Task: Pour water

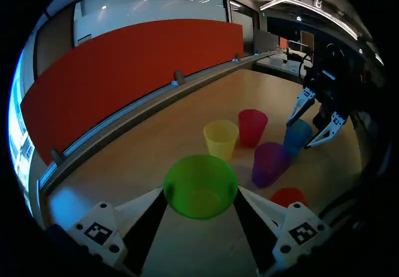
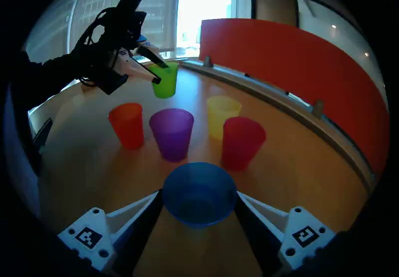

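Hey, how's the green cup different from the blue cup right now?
Colour: the green cup is translucent lime, the blue cup a darker blue. Holder: the green cup sits between the jaws of the left gripper, the blue cup between those of the right gripper. Place: the blue cup is close to the purple cup and red cup; the green cup is farther from them. Both are upright, open, tapered cups.
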Motion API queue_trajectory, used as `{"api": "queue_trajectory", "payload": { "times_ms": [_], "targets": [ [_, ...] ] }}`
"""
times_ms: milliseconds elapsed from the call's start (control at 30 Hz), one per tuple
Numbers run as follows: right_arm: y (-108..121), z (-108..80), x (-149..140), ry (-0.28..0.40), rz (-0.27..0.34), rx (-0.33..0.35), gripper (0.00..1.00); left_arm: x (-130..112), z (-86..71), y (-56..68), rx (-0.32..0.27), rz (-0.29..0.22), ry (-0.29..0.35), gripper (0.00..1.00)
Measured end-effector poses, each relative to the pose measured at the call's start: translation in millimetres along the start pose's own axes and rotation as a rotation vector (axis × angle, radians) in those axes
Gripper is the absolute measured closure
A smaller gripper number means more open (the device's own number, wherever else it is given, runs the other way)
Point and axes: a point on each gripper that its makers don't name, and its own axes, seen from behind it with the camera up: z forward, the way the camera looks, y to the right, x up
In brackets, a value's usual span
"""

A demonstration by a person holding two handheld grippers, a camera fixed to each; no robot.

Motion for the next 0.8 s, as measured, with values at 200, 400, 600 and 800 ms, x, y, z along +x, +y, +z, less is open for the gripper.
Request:
{"api": "queue_trajectory", "payload": {
  "times_ms": [200,400,600,800],
  "targets": [
    [3,4.0,-3,-0.001,-0.004,-0.011,0.08,0,-8.6,0.9,0.015,-0.006,0.012,0.13],
    [2,4.4,-1,0.009,0.001,-0.012,0.10,-2,-12.2,3.0,0.015,-0.023,0.020,0.13],
    [0,2.7,1,0.024,0.015,-0.013,0.10,-1,-17.1,6.5,0.017,-0.027,0.029,0.13],
    [2,-6.8,12,0.058,0.027,-0.022,0.10,4,-22.3,9.6,0.018,-0.035,0.043,0.13]
  ]
}}
